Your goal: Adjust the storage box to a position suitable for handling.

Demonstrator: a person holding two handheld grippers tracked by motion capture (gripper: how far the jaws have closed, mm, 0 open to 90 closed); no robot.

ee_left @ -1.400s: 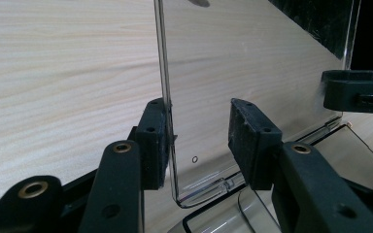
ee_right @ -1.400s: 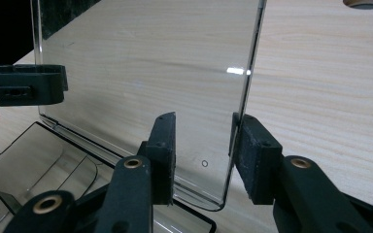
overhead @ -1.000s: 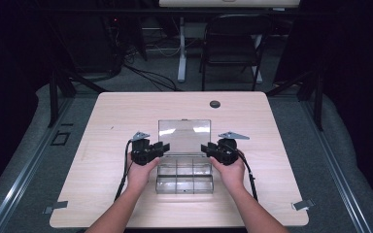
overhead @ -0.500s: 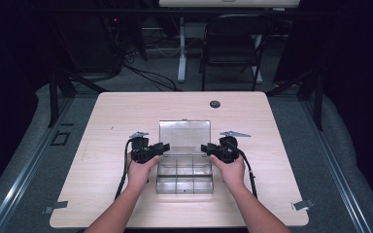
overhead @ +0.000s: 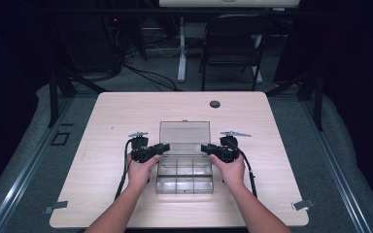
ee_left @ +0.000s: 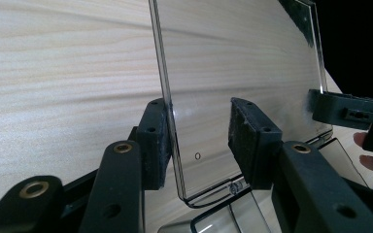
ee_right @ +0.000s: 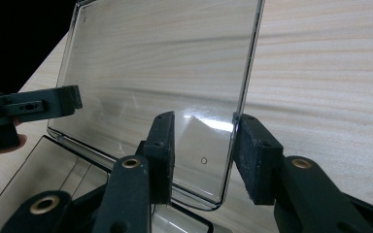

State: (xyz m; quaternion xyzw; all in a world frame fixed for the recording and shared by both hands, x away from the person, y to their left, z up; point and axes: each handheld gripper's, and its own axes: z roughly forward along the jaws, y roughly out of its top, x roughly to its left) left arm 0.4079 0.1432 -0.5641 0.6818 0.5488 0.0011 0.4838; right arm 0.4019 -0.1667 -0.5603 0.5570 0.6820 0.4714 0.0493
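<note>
A clear plastic compartment box [overhead: 184,175] sits mid-table, its lid [overhead: 184,132] swung up and standing behind it. My left gripper [overhead: 164,147] reaches in at the lid's left edge and my right gripper [overhead: 205,148] at its right edge. In the left gripper view the lid [ee_left: 243,58] edge lies against one pad while the other pad stands well apart; the left gripper [ee_left: 199,131] is open. In the right gripper view the lid [ee_right: 165,63] edge sits between the jaws of the open right gripper [ee_right: 201,145], next to the outer pad. The box's compartments look empty.
The wooden table [overhead: 126,111] has a black round grommet [overhead: 215,104] near its far edge. Metal clips [overhead: 56,208] sit at the front corners. A folding chair [overhead: 233,43] and cables stand on the floor beyond the table.
</note>
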